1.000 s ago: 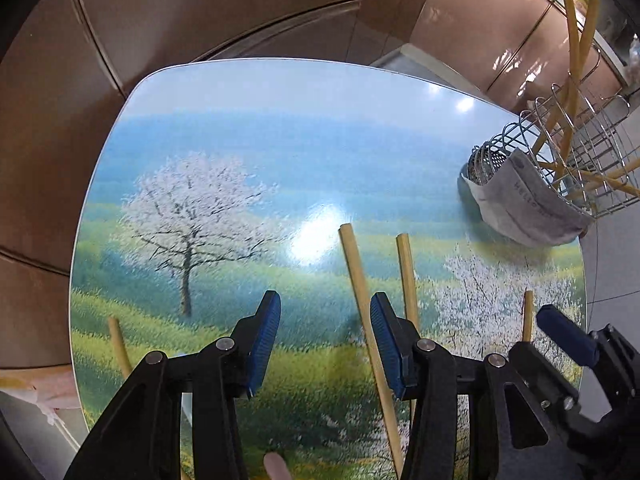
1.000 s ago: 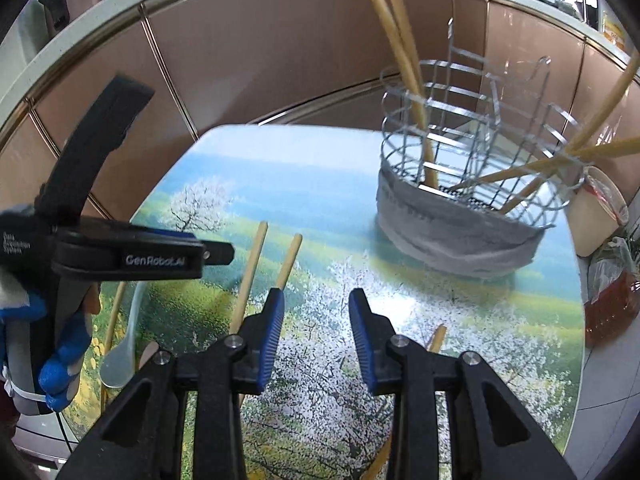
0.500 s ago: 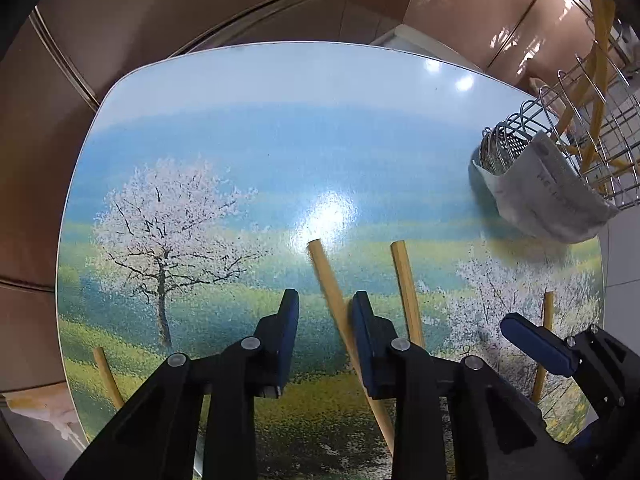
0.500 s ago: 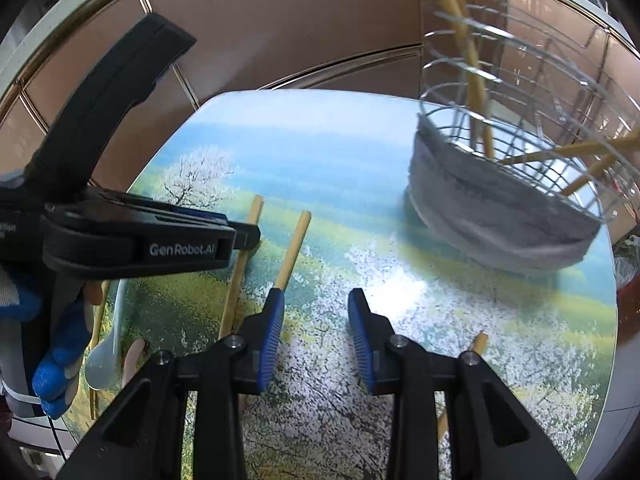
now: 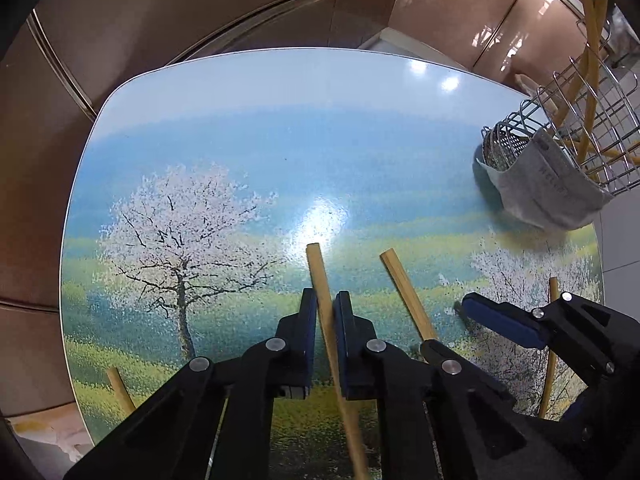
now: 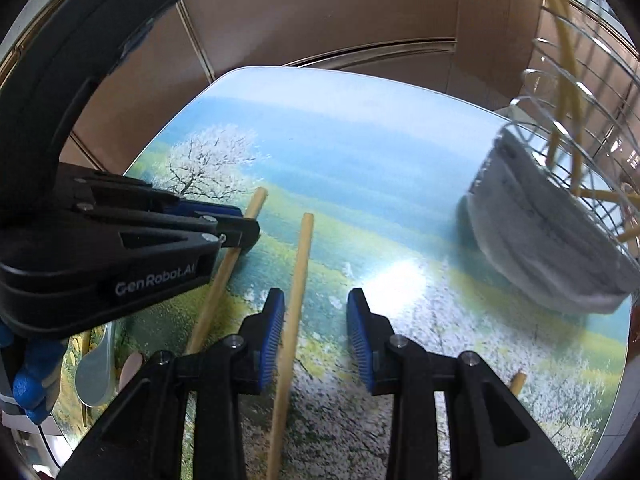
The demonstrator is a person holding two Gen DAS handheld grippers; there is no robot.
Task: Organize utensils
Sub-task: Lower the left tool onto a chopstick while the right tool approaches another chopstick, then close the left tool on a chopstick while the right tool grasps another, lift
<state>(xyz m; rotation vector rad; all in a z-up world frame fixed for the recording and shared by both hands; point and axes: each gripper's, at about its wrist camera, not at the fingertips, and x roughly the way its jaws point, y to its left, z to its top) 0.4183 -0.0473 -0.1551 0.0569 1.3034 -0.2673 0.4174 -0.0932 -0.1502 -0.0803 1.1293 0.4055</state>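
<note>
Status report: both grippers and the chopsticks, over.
Left gripper just closed, jaws shut on one chopstick. Right gripper open, second chopstick between its jaws, ungripped. Wire holder right, path clear.

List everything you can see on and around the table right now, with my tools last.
Table: one, blue-green landscape print with blossoming trees, beneath everything.
Wire basket: one, silver, far right of the table.
Grey cloth: one, wrapped round the basket's base.
Basket chopsticks: several, yellowish, leaning inside the basket.
Held chopstick: one, tan, clamped in the left tool.
Middle chopstick: one, tan, on the table between the right tool's jaws.
Loose chopsticks: two, tan, one near the right edge, one near left.
Spoon: one, pale, near-left corner.
Left tool: black, blue pads, shut on the held chopstick.
Right tool: black, blue pads, open.
</note>
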